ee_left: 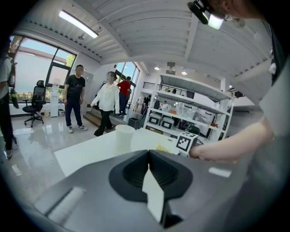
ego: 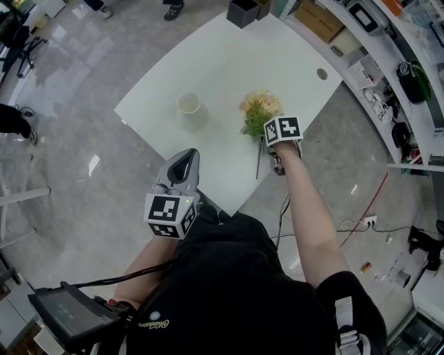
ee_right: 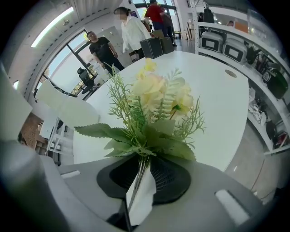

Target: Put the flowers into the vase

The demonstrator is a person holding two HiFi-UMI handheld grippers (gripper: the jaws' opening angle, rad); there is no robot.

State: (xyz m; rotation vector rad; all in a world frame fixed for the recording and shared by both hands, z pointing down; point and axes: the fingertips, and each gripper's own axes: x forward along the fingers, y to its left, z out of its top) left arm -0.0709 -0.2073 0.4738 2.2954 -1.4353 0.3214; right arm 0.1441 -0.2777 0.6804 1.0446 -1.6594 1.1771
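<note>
A bunch of pale yellow flowers (ego: 260, 111) with green leaves lies near the right edge of the white table (ego: 229, 62). My right gripper (ego: 272, 154) points steeply down over it. In the right gripper view my right gripper (ee_right: 140, 181) is shut on the thin green stems (ee_right: 144, 165), and the blooms (ee_right: 158, 97) stand out beyond the jaws. The white vase (ego: 191, 111) stands upright to the left of the flowers, apart from them. My left gripper (ego: 184, 161) hovers at the table's near edge, jaws together and empty, facing the vase (ee_left: 123, 136).
Black boxes (ego: 243, 10) sit at the table's far corner, and a round cable hole (ego: 322, 73) is near the right edge. White shelves (ego: 374, 41) with gear run along the right. Several people (ee_left: 74, 97) stand on the floor beyond the table.
</note>
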